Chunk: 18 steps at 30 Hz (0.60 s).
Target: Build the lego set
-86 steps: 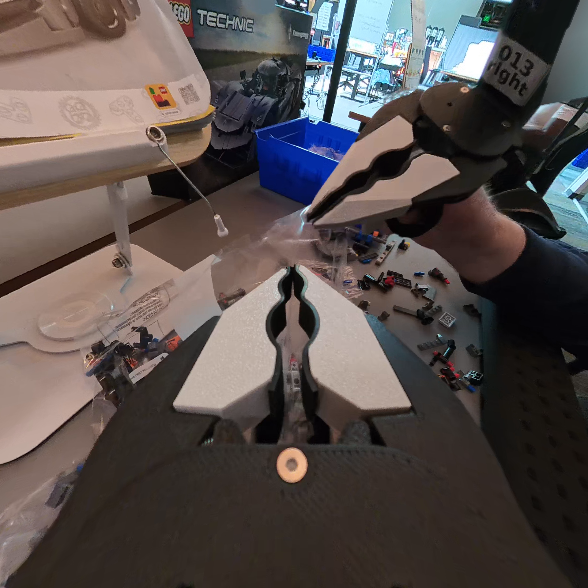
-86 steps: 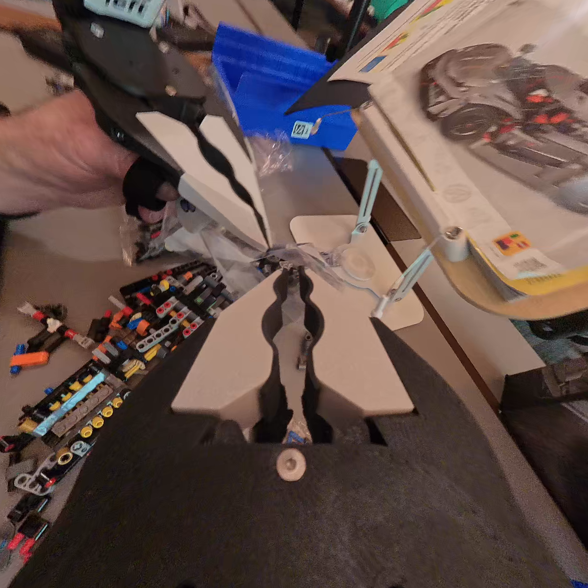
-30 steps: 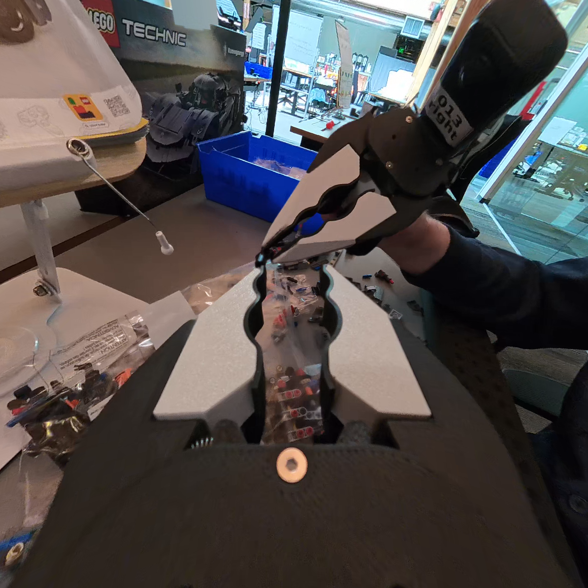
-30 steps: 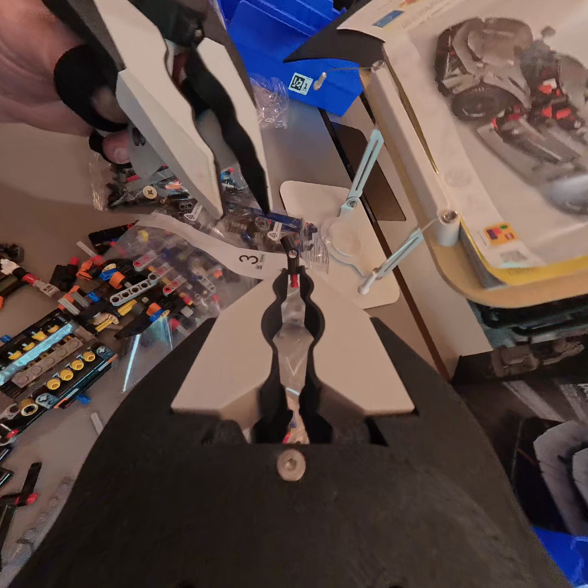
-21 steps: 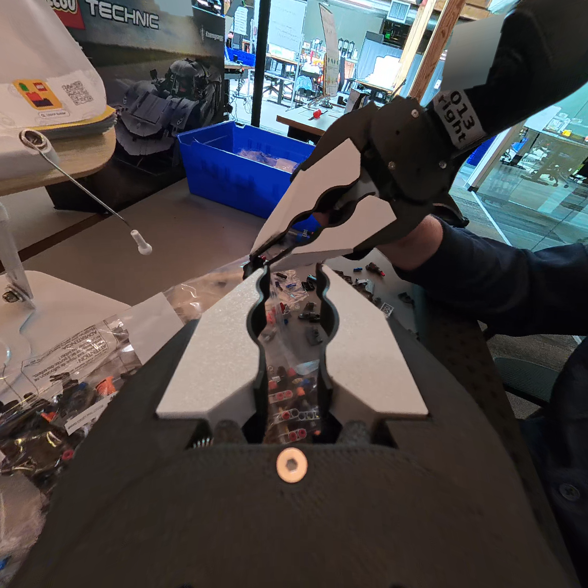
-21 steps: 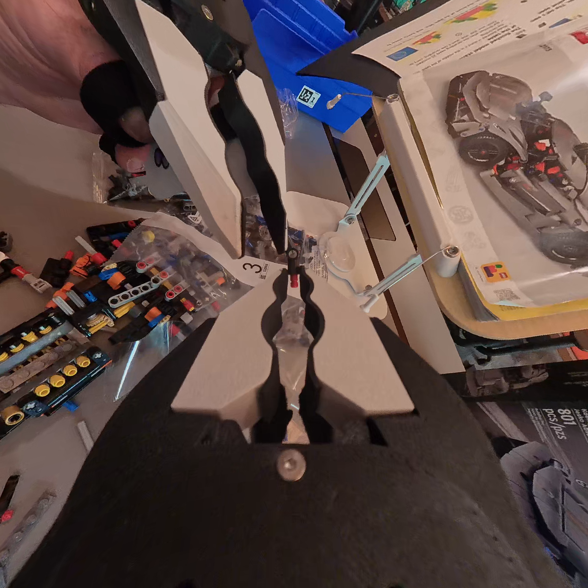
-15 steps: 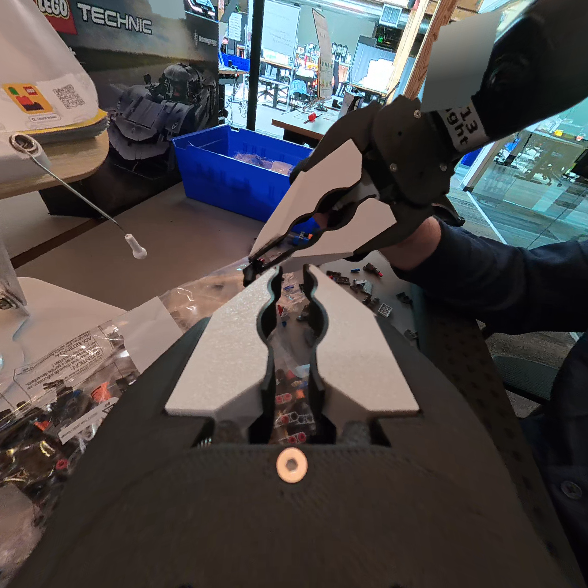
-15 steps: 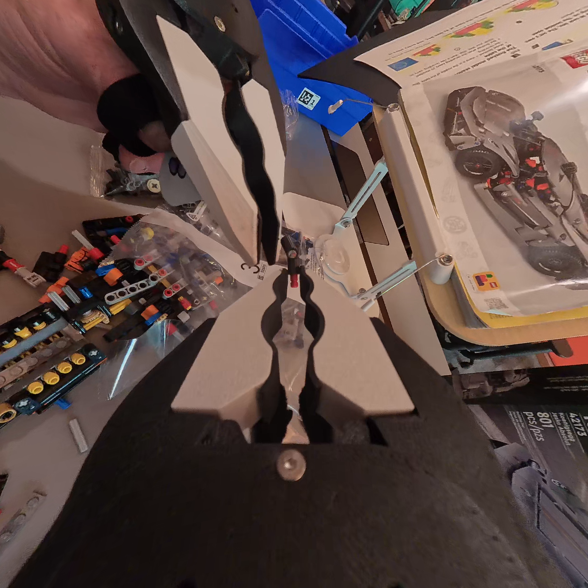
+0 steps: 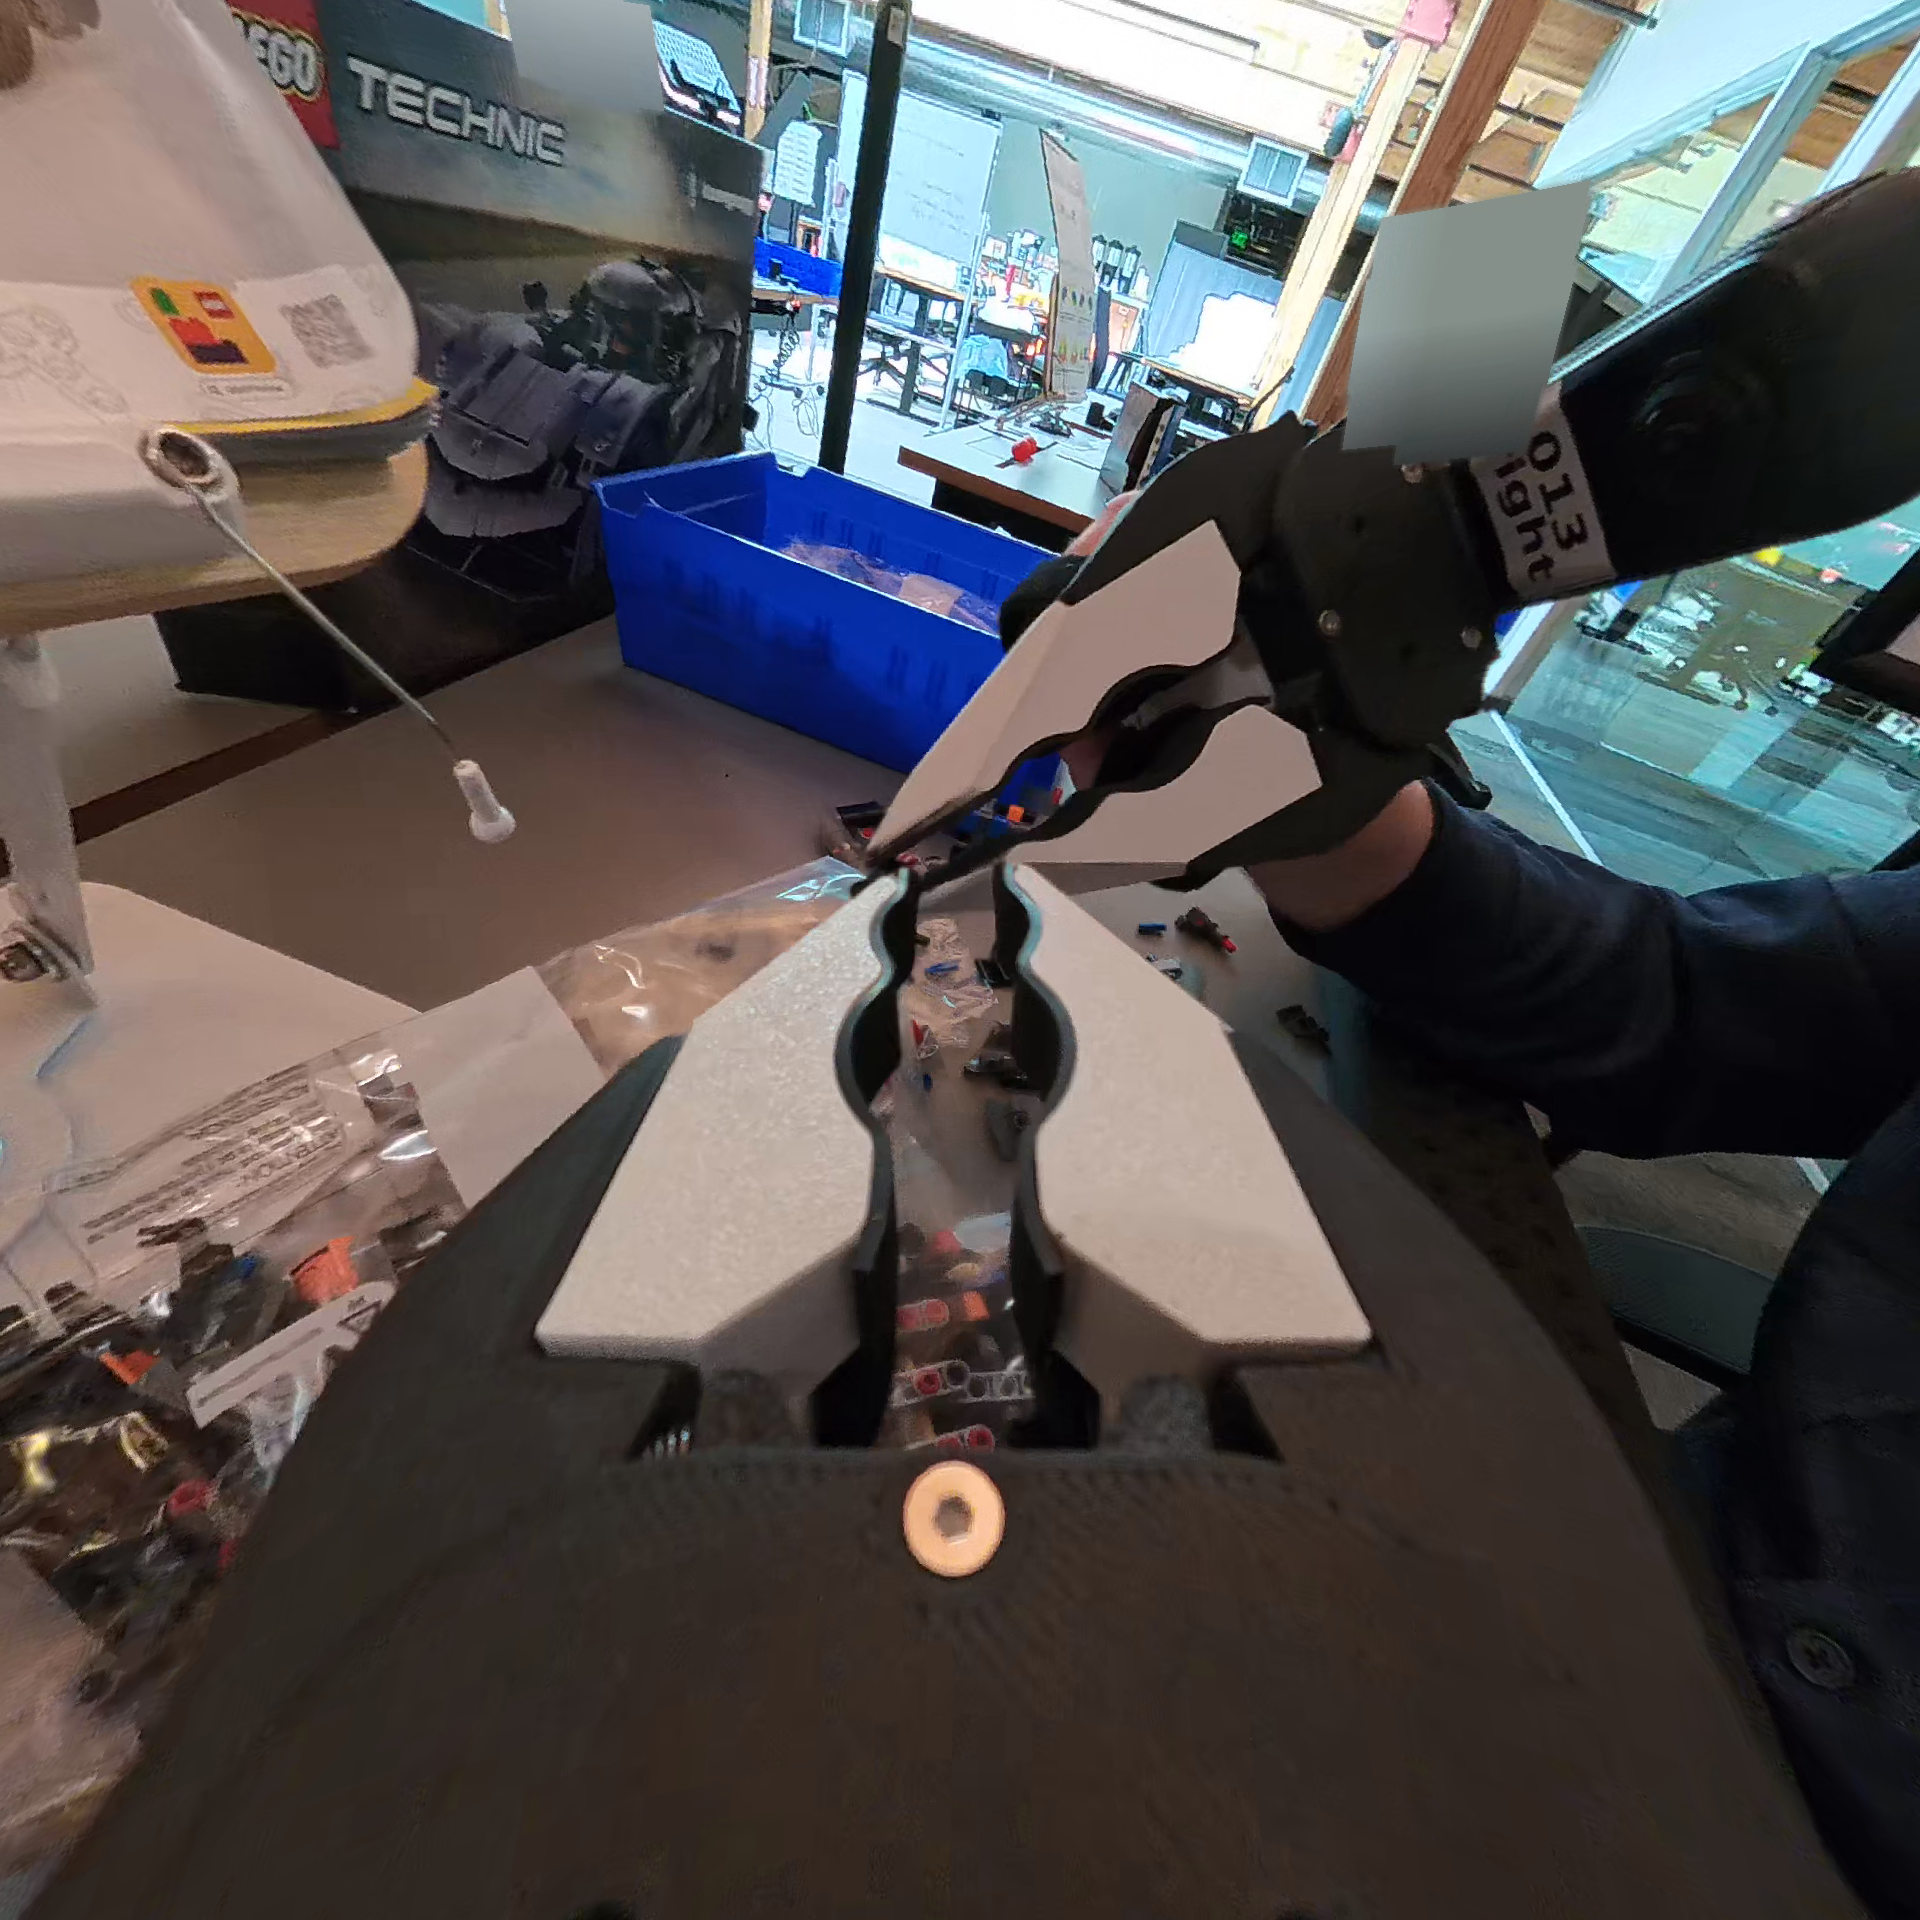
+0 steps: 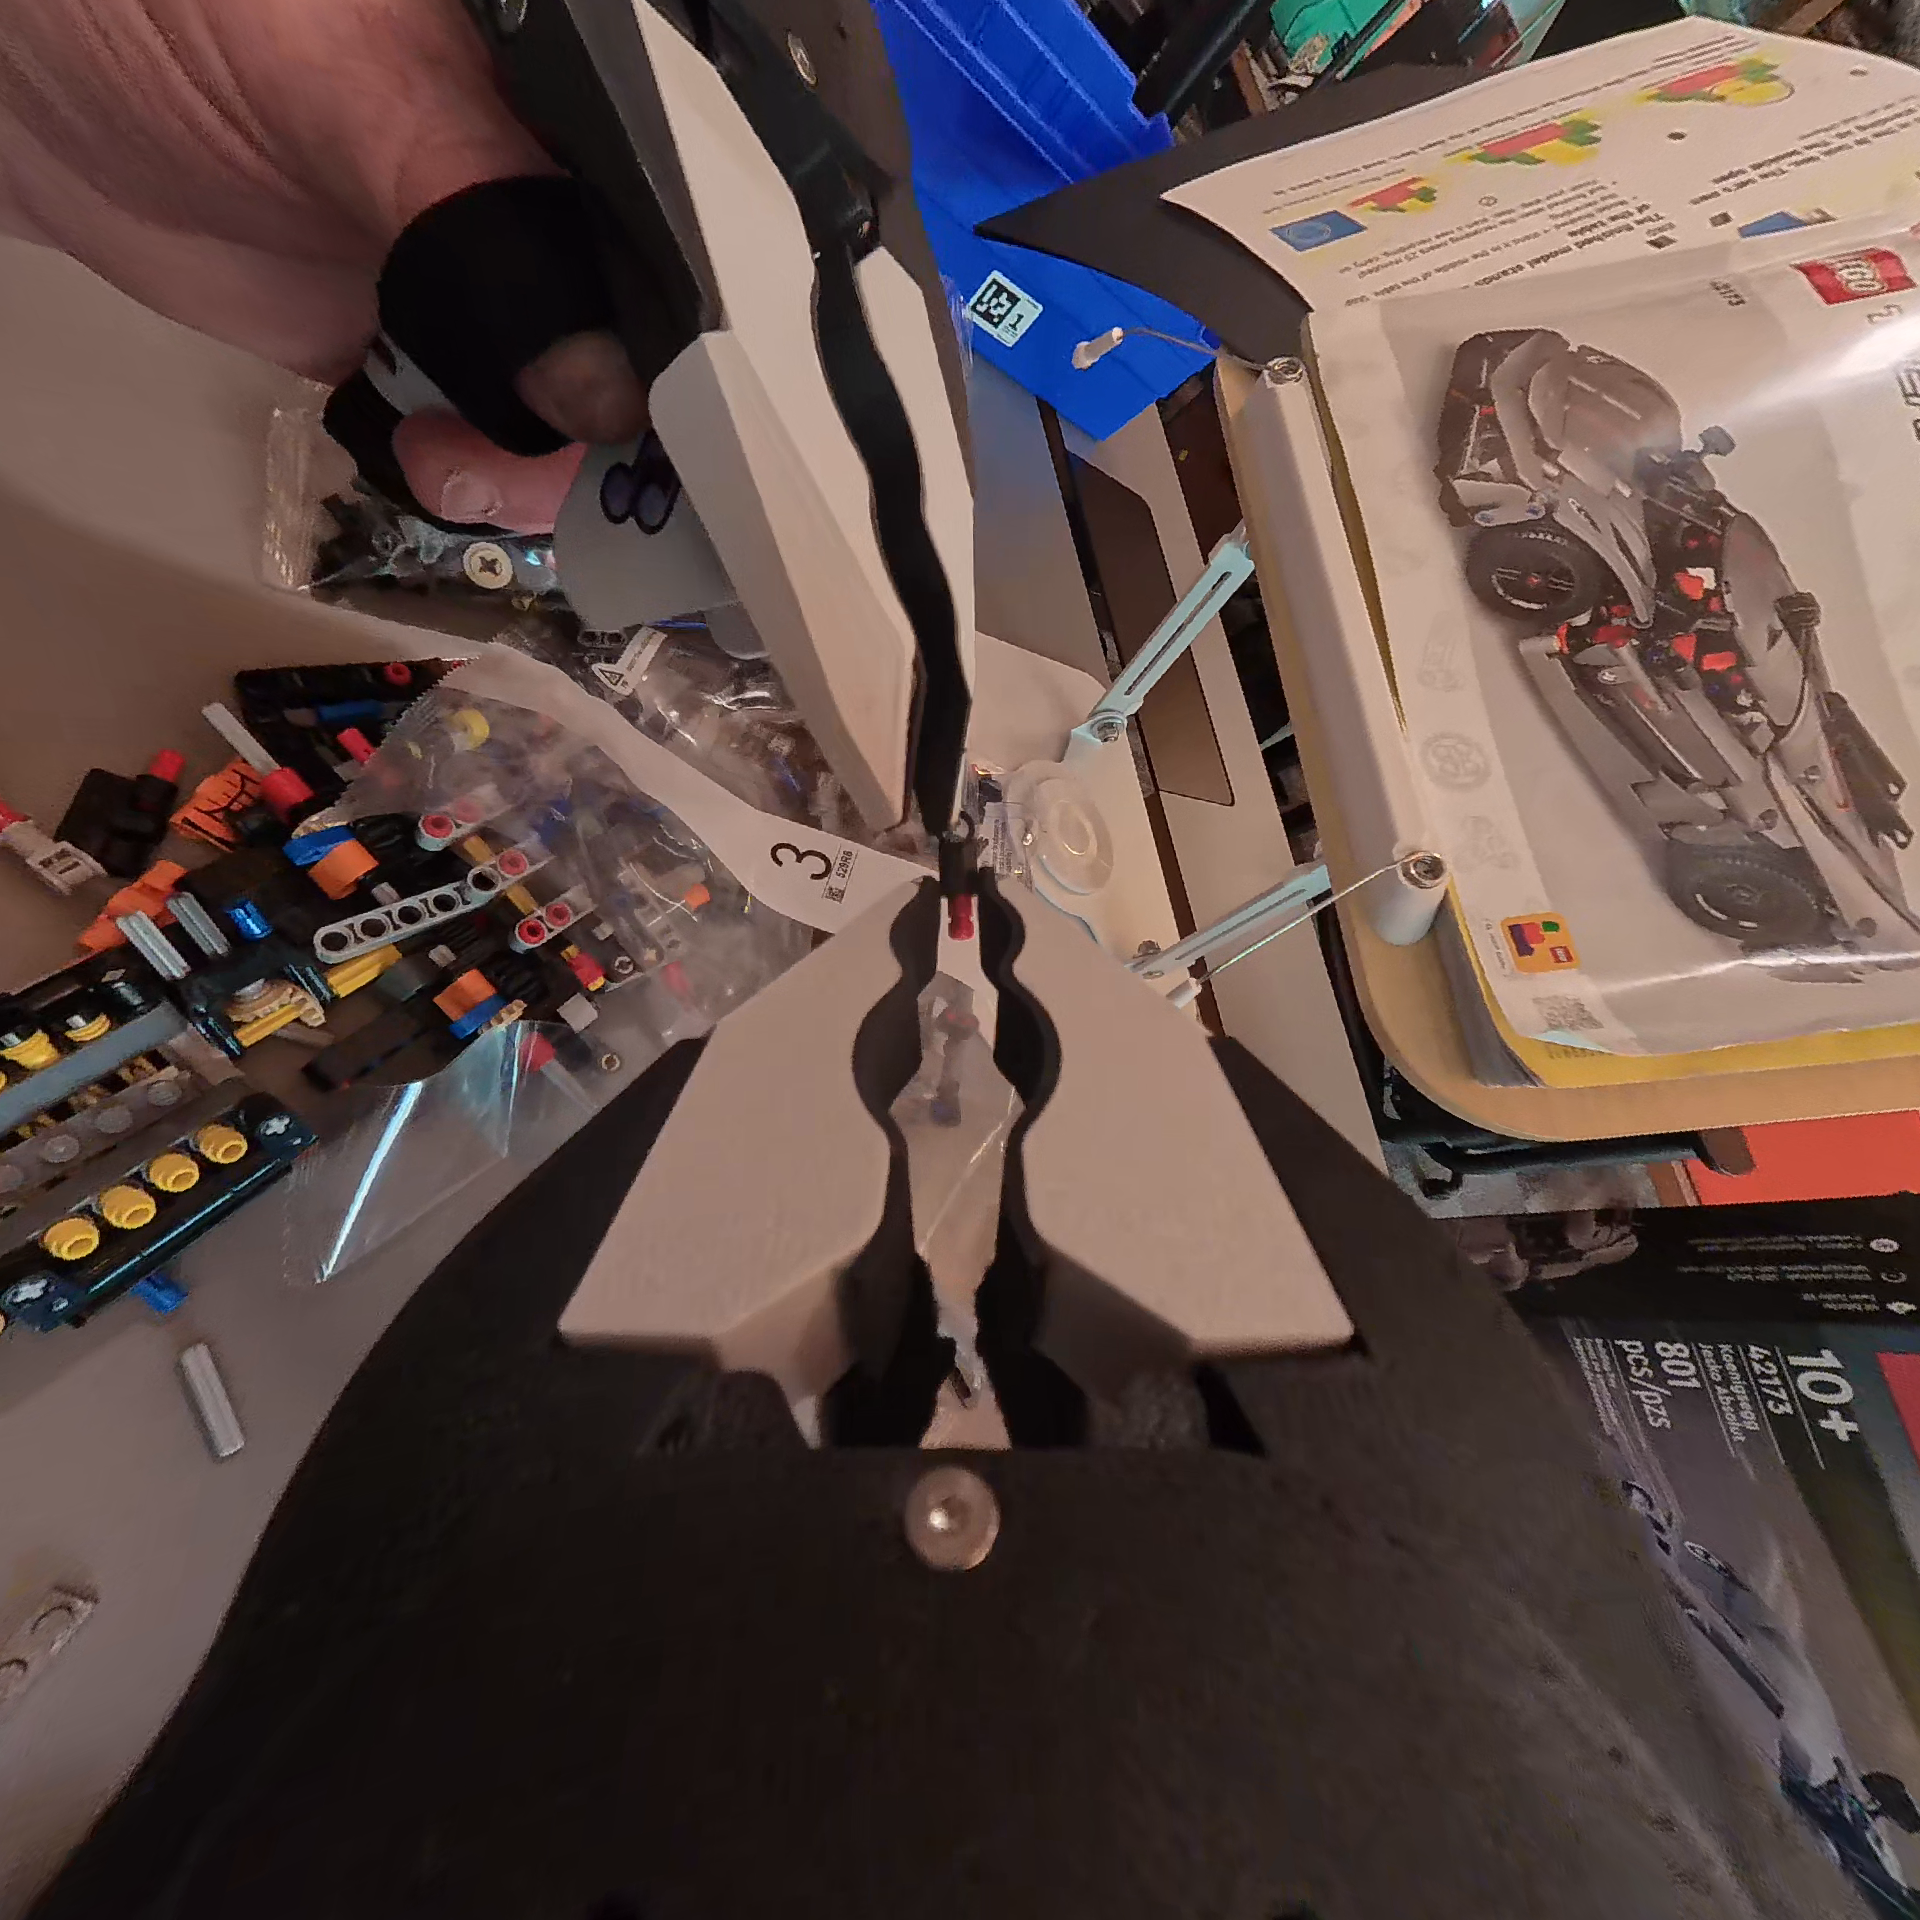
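Right tongs [image 10: 954, 902] pinch a small black-and-red pin [image 10: 958, 906], left tongs [image 9: 951, 891] narrowly parted beside it, numbered parts bag [image 10: 582, 883] half hidden.

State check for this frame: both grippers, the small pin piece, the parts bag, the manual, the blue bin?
left gripper: jaws slightly apart, empty
right gripper: shut on red-tipped pin
red-tipped pin: pinched at the tips
parts bag: torn open, flat
instruction booklet: open on stand
blue bin: open-topped
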Tool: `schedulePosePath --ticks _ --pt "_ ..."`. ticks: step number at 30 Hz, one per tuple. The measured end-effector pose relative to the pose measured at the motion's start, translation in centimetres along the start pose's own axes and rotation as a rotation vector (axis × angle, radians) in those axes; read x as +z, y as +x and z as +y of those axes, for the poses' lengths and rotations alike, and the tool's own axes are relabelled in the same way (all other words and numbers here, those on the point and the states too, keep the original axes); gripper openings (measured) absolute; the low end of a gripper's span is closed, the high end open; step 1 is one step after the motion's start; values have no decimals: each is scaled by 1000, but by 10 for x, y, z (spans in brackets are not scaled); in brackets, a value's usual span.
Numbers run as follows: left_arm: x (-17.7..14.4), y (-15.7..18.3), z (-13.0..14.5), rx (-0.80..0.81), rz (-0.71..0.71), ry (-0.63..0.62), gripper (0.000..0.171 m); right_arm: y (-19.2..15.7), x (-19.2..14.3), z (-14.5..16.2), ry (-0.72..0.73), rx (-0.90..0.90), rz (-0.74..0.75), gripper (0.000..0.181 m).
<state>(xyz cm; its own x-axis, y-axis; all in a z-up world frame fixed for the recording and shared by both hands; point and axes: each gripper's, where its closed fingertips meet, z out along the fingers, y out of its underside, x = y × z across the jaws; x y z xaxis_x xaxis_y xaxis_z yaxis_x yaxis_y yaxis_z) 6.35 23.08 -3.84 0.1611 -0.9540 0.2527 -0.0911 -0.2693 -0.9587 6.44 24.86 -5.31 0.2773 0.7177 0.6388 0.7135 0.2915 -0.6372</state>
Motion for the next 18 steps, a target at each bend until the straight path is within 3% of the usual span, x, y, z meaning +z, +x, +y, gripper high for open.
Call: schedulePosePath --ticks 7,11,18 --pt "0 -6 5 -26 -21 -25 17 -1 -3 -5 29 -3 -8 4" --pt "4 -7 9 -33 -22 -36 6 -4 -3 -8 33 -16 -14 4" --pt "-1 -9 4 -54 -22 -6 5 -2 -4 -8 43 -10 -5 5"
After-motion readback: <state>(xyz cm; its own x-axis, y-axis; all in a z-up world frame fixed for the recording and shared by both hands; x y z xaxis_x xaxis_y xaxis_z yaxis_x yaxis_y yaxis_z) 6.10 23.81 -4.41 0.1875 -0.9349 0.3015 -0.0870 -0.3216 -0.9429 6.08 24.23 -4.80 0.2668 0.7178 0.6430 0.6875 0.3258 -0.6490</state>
